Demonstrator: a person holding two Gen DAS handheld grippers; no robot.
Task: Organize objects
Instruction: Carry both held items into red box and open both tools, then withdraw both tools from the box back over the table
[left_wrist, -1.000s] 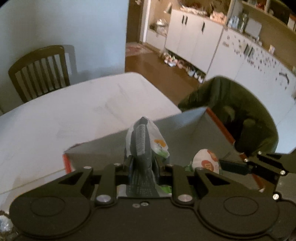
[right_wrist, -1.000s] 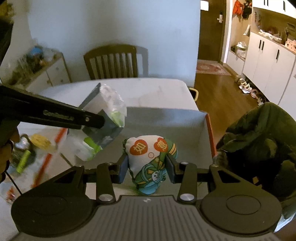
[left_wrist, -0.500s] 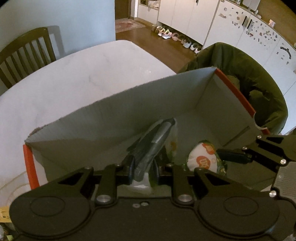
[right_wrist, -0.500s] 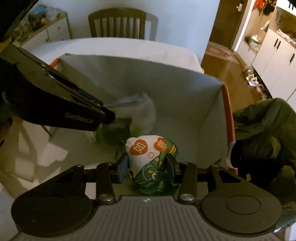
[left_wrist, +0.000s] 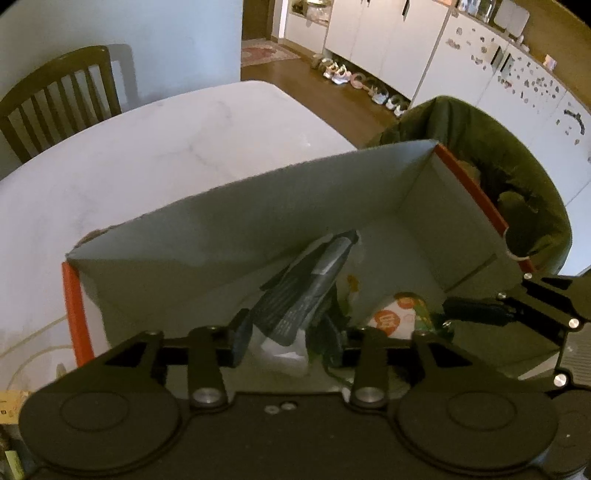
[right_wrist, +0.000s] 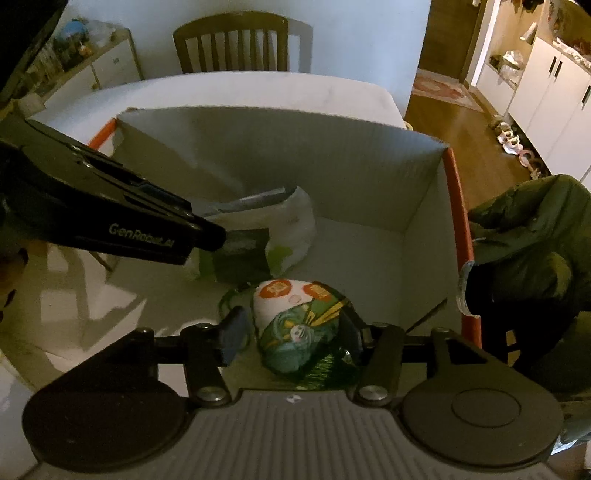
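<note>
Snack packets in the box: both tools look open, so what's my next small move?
Probably lift both tools straight up and out. The cartoon packet and grey-topped bag lie inside the box; the right tool and left tool have just been opening, pads apparently clear.

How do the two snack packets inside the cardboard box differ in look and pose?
1. The grey-topped packet is white and grey with green touches; the cartoon packet shows orange circles and a teal figure.
2. The grey-topped packet looks larger and leans along the box floor; the cartoon packet sits plump.
Both lie in the box, each between open tool jaws.
</note>
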